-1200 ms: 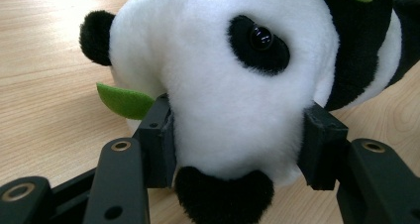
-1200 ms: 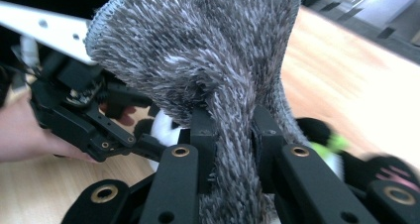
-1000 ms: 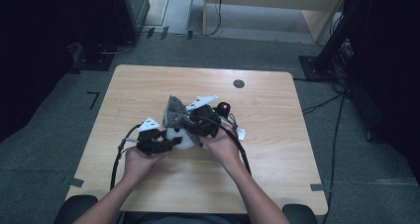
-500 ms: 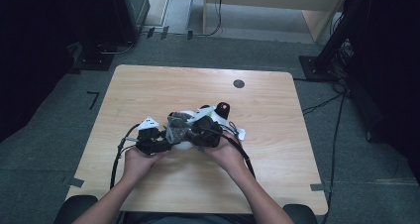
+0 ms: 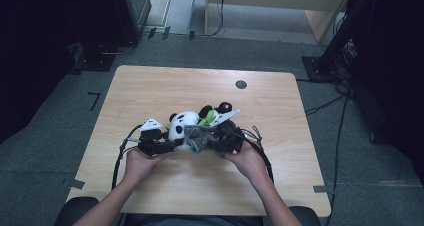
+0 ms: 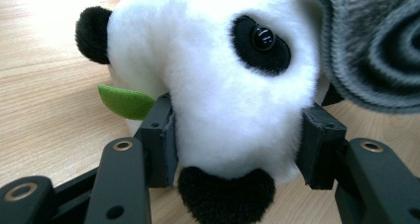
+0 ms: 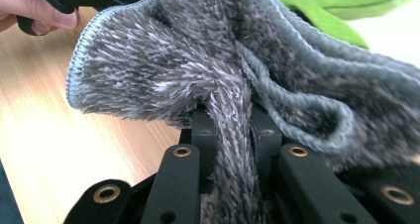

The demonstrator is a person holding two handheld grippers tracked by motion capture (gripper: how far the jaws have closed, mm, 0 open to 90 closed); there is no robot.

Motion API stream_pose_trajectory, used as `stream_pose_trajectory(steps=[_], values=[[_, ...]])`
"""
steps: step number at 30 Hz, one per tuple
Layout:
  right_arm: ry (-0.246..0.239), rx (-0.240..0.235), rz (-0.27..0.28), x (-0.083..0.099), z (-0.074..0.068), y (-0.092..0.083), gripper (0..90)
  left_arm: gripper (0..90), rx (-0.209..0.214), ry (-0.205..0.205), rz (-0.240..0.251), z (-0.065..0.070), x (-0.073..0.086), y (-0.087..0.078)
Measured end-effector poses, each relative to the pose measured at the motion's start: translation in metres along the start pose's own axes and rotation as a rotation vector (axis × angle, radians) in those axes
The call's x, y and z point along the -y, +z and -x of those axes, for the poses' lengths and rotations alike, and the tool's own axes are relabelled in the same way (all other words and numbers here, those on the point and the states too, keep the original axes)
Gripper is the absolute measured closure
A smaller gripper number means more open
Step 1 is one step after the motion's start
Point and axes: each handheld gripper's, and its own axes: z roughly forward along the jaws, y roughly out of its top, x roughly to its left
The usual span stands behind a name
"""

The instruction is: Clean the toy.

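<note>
Working from the near edge of the worktop point(image 5: 165, 196), we have both forearms in over it, each hand on a gripper; our left gripper point(image 5: 159, 145) has its jaws clamped on the head of the panda plush toy point(image 5: 181, 126), one pad pressed into each side of the white muzzle in the left gripper view; our right gripper point(image 5: 224, 142) has its jaws pinched tight on a fold of the grey fuzzy cloth point(image 5: 199, 137), which stands bunched between them in the right gripper view; the cloth lies against the panda's side, touching it, and hangs just beside its eye; green felt leaves point(image 5: 209, 117) poke out behind the toy, and farther off a small dark disc point(image 5: 241, 84) sits near the far edge. We judge the step in hand to be bringing the cloth onto the panda, as if to wipe or cover it; next we would need to keep the head steady with the left while drawing the cloth across with the right, without letting the fold slip.
</note>
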Motion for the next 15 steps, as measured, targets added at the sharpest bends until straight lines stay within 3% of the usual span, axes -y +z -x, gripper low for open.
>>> stream_pose_trajectory(steps=[15], values=[[0.058,0.064,0.06,-0.001,0.015,-0.025,78.3,44.8,-0.006,0.021,-0.007,0.003,0.0,0.001]])
